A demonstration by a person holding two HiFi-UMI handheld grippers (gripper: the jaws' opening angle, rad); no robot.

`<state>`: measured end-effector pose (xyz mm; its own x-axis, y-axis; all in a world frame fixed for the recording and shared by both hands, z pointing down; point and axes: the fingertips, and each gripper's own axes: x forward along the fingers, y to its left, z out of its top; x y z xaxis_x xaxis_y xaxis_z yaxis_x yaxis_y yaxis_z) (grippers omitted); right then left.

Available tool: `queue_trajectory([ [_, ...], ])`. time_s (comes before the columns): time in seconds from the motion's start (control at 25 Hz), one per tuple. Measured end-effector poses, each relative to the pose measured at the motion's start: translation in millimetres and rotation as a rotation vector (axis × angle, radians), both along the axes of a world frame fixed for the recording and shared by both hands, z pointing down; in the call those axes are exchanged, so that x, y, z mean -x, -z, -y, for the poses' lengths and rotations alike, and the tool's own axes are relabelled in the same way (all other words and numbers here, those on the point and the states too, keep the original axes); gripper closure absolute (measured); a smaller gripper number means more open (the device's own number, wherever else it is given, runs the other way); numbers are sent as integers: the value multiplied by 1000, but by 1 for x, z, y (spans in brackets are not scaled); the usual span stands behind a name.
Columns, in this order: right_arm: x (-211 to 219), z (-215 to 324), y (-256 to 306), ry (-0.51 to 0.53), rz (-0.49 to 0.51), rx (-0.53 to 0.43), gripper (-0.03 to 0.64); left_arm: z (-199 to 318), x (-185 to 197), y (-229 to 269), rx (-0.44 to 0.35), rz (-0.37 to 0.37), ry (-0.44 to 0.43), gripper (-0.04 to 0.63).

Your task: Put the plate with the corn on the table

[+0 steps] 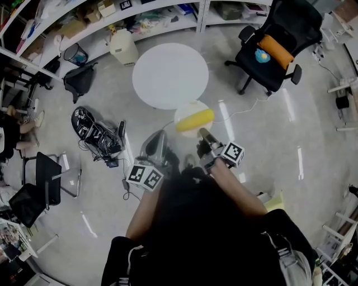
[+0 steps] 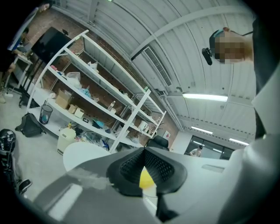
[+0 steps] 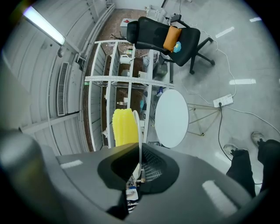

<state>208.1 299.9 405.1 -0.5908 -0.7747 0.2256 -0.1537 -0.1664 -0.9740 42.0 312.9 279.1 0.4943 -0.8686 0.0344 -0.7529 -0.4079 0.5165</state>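
Observation:
A white plate (image 1: 190,107) carries a yellow corn cob (image 1: 194,119) in the air, just short of the round white table (image 1: 170,75). My right gripper (image 1: 202,133) is shut on the plate's near rim. In the right gripper view the rim (image 3: 139,131) stands edge-on between the pads, the corn (image 3: 124,127) to its left and the table (image 3: 171,118) beyond. My left gripper (image 1: 162,136) hangs beside the plate's left edge. Its pads (image 2: 131,168) meet at the tips, and the corn (image 2: 146,178) shows through the slit below them.
A black office chair (image 1: 274,47) with an orange cushion stands right of the table. White shelves (image 1: 112,17) line the far wall, with a white canister (image 1: 123,47) and a black bag (image 1: 78,81) before them. Cables and gear (image 1: 95,134) lie on the floor at left, near a black chair (image 1: 42,187).

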Motion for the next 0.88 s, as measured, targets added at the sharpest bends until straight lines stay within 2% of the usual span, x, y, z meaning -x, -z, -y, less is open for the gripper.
queue_trajectory([
  [0.56, 12, 47, -13, -47, -10, -9, 598, 61, 16, -17, 24, -3, -67, 592],
  [0.88, 30, 91, -9, -73, -12, 8, 598, 117, 37, -16, 45, -25, -94, 592],
])
